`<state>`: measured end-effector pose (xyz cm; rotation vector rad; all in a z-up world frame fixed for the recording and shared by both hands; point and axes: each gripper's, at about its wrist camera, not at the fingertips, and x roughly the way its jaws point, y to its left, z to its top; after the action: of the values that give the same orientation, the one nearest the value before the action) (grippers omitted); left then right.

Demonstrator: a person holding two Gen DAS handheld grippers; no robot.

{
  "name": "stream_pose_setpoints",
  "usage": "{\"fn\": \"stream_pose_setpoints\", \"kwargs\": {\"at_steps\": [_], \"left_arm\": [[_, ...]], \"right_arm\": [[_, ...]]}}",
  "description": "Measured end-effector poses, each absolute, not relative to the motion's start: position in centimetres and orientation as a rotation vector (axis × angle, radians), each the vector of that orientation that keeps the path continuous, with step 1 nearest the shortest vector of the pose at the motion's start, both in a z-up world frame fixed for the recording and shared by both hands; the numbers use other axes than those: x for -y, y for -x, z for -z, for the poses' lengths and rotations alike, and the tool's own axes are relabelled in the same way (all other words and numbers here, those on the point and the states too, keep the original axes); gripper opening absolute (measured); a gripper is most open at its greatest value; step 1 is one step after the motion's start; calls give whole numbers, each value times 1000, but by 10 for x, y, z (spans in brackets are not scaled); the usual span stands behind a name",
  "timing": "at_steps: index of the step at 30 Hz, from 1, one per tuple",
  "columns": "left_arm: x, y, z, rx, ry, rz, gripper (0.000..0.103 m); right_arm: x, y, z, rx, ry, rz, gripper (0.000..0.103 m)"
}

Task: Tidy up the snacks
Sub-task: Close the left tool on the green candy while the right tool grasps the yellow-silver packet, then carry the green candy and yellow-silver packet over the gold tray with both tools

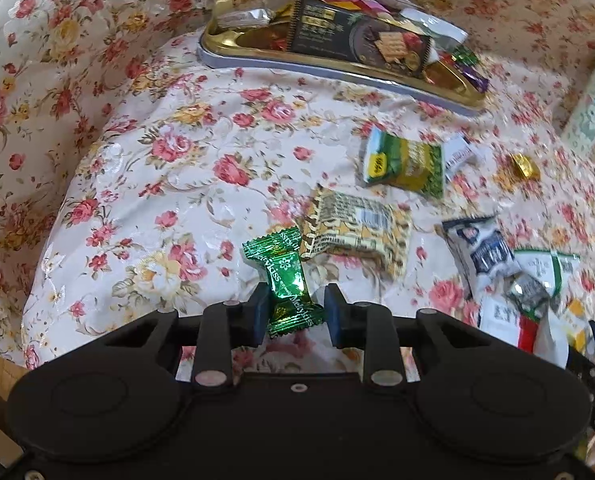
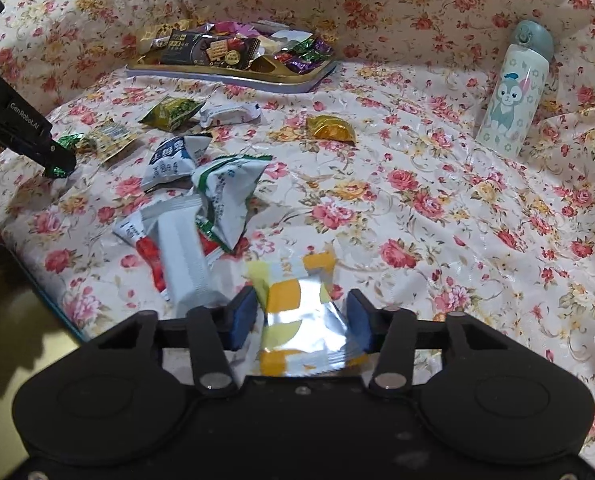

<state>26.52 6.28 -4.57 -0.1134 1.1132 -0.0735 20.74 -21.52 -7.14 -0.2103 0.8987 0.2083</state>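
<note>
The left gripper [image 1: 297, 312] straddles a green candy [image 1: 287, 280] on the counter [image 1: 157, 200], one pad touching (light, crinkly foil; pinch the middle). The right gripper [image 2: 301, 320] brackets a yellow packet [image 2: 297, 320], contact unclear.

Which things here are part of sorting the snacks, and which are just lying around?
Job: green candy between left gripper pads; yellow-and-silver packet between right gripper pads; loose packets; gold candy; gold tray.
Lying about: cartoon bottle; floral cloth.
</note>
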Motion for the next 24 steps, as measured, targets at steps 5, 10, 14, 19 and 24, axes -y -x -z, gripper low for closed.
{"fn": "stream_pose_setpoints", "kwargs": {"at_steps": [5,10,14,19,24], "left_arm": [[-57,-260,46,-1114,56,78,37],[-58,-264,47,-1095,63,41,39],[-57,-265,49,-1083,67,27,42],[-57,-265,50,-1063,85,5,42],[-59,-262,49,-1041,101,-12,25]], "right_arm": [[212,-204,70,-915,207,-193,44],[215,-208,71,-916,176,-181,45],[214,-210,72,-907,174,-173,45],[214,-210,72,-907,146,-154,46],[215,-210,70,-914,85,-110,41]]}}
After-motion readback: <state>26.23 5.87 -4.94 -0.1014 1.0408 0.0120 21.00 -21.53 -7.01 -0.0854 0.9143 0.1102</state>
